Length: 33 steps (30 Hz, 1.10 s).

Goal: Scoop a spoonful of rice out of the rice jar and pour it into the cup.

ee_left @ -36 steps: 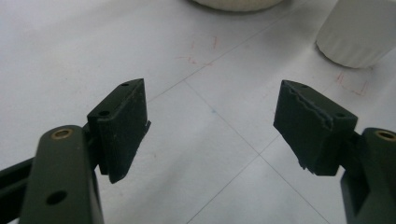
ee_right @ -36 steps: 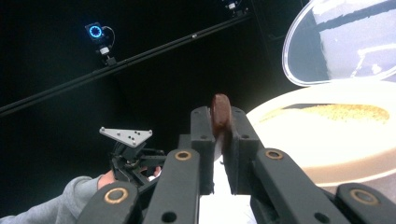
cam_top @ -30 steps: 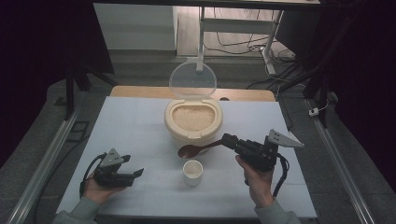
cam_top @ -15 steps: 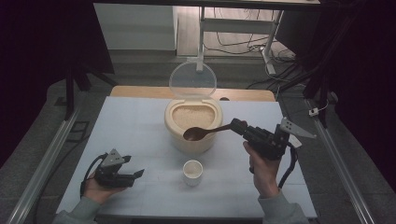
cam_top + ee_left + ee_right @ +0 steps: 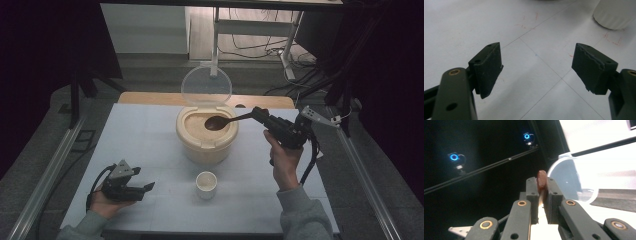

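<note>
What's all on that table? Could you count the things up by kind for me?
Rice containers: 1, cream container, clear lid up
Spoons: 1, brown wooden spoon, held over the container
Cups: 1, small white cup
Handheld grippers: 2, left gripper, right gripper
Total: 5

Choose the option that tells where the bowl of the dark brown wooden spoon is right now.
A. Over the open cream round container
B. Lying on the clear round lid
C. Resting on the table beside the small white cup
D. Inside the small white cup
A: in the high view, the dark brown wooden spoon, gripped by the right tool, has its bowl over the open cream round container, away from the small white cup.
</note>
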Available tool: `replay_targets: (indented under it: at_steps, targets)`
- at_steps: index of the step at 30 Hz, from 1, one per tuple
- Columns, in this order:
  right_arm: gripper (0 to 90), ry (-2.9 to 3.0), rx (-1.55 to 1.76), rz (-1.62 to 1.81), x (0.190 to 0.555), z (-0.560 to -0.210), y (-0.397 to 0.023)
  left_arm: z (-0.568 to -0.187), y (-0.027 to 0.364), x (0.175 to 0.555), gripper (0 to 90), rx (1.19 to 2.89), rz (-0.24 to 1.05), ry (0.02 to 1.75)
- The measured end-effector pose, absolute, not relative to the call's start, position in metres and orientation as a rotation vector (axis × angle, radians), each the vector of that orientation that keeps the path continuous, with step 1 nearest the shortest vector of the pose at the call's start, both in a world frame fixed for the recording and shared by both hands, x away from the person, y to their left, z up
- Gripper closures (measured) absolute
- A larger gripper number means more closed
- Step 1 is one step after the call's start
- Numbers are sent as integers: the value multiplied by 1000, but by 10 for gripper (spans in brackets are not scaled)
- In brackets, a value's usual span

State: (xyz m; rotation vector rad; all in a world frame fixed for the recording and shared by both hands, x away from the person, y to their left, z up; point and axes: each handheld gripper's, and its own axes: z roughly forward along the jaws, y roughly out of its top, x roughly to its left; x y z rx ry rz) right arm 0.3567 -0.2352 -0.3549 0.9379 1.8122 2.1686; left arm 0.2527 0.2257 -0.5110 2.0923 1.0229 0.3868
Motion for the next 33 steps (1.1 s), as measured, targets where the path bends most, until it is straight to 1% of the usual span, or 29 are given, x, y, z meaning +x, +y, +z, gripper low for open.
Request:
replay_targets:
  at_steps: [8,17,24,33]
  targets:
    - [831,1791,980,2074,372,-351,-234,-511,226,254,234,2094,382,1025]
    - [831,1835,942,1897,376,-347,-221,-512,226,255,232,2095,372,1028]
    - [831,1863,932,1755,382,-352,-210,-513,226,255,232,2102,364,1027]
    - [831,1894,847,1533,381,-356,-193,-513,226,256,233,2105,362,1028]
